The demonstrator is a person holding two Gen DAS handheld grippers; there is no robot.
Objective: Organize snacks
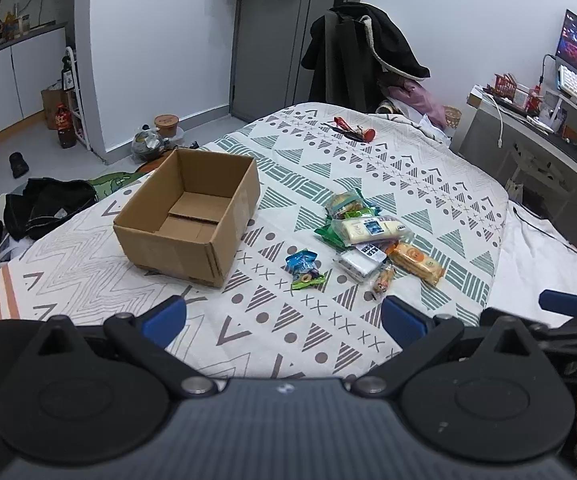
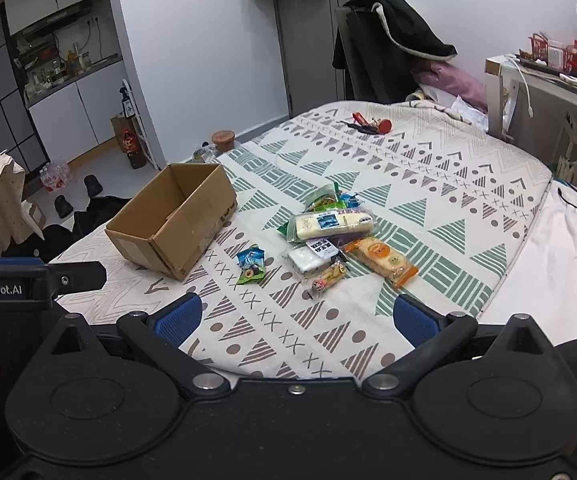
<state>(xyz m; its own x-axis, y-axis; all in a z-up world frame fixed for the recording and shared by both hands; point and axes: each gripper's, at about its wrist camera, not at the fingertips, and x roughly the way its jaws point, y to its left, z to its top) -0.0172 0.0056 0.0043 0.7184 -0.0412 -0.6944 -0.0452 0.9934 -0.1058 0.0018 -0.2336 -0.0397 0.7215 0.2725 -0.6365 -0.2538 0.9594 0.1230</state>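
An open, empty cardboard box [image 1: 192,216] [image 2: 172,220] sits on the patterned bedspread. To its right lies a loose pile of snack packets [image 1: 368,232] [image 2: 328,236]: a pale cake bar [image 1: 372,229] [image 2: 332,224], an orange biscuit pack [image 1: 416,262] [image 2: 384,260], a small blue-green packet [image 1: 304,270] [image 2: 251,265] nearest the box. My left gripper [image 1: 284,316] is open and empty, held above the bed's near edge. My right gripper [image 2: 296,316] is open and empty too, beside it.
The bedspread [image 1: 328,168] ends at a white sheet [image 2: 560,264] on the right. Keys and red items [image 1: 352,128] lie at the far end. A chair with a black coat [image 1: 364,60] and a desk [image 1: 536,128] stand beyond. Clothes [image 1: 44,204] lie on the floor left.
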